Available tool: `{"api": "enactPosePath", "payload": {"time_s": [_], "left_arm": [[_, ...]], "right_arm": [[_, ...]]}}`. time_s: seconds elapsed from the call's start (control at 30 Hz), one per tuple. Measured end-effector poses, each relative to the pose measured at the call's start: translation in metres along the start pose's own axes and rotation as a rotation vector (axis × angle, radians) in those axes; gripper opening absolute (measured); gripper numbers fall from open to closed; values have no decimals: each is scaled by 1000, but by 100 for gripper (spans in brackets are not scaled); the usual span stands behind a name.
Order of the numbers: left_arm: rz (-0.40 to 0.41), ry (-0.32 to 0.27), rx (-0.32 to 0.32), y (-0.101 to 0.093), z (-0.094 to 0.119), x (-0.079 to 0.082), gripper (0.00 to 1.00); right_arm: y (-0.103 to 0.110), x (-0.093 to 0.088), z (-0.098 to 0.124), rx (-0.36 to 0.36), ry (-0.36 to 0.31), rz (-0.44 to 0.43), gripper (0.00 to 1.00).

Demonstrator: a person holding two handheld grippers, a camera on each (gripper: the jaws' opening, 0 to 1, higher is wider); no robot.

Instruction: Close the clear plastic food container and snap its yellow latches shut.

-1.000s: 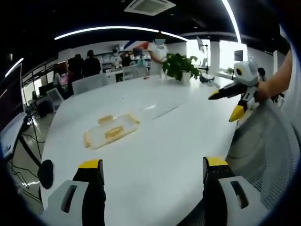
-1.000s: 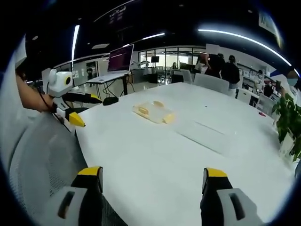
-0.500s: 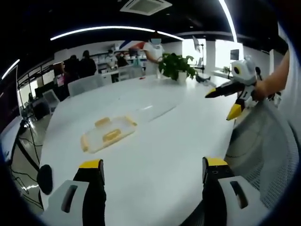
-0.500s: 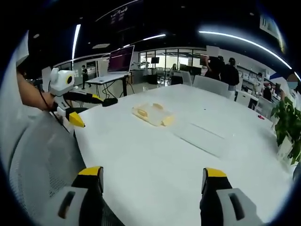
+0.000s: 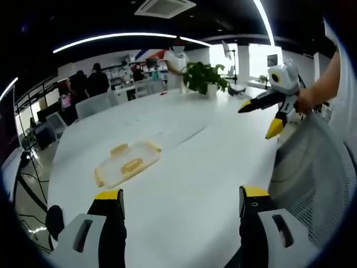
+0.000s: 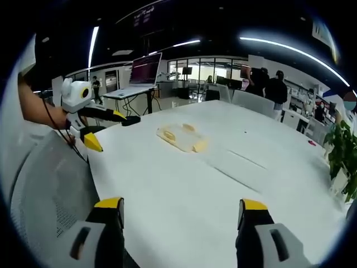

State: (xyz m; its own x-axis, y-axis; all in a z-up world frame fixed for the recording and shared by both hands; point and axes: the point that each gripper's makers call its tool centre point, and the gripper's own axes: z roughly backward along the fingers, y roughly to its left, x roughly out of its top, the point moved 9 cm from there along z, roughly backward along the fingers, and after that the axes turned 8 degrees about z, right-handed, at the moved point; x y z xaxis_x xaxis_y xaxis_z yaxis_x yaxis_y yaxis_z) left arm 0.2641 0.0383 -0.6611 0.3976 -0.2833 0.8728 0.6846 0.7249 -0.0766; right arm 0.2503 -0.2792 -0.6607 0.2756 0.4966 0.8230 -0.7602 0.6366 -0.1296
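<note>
In the left gripper view, we see our left gripper (image 5: 177, 204) held low over the near edge of the white surface (image 5: 189, 162), its yellow-tipped fingers (image 5: 109, 196) spread wide apart with nothing between them. Ahead and a little to the left of those fingers lies the clear plastic food container (image 5: 127, 163), flat on the surface and well apart from both grippers; yellow latches (image 5: 119, 149) show along its rim and at its ends, but we cannot tell from here whether they are snapped down. Further right, a potted plant (image 5: 204, 77) stands at the far end of the surface, with people (image 5: 89, 84) and chairs beyond it. At the right edge our right gripper (image 5: 263, 114) hangs in the air above the surface's side, held by a hand (image 5: 310, 100), its fingers spread and empty, just above a mesh chair back (image 5: 315, 167).

In the right gripper view, the left gripper (image 6: 103, 129) appears at the left, above a mesh chair back (image 6: 50, 190), fingers parted. A laptop (image 6: 144, 71) sits on a desk behind it. The container (image 6: 181, 138) rests mid-surface, near the far left side. Our right gripper (image 6: 177, 205) rises at the bottom, fingers (image 6: 252, 205) wide open. The plant (image 6: 343, 156) is at the right edge.
</note>
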Motion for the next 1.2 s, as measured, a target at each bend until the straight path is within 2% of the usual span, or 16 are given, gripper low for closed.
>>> {"api": "enactPosePath", "payload": {"time_s": [1.2], "left_arm": [[-57,71,-28,33,-23,5,80]], "right_arm": [[-24,24,-42,70,14,60,79]]}}
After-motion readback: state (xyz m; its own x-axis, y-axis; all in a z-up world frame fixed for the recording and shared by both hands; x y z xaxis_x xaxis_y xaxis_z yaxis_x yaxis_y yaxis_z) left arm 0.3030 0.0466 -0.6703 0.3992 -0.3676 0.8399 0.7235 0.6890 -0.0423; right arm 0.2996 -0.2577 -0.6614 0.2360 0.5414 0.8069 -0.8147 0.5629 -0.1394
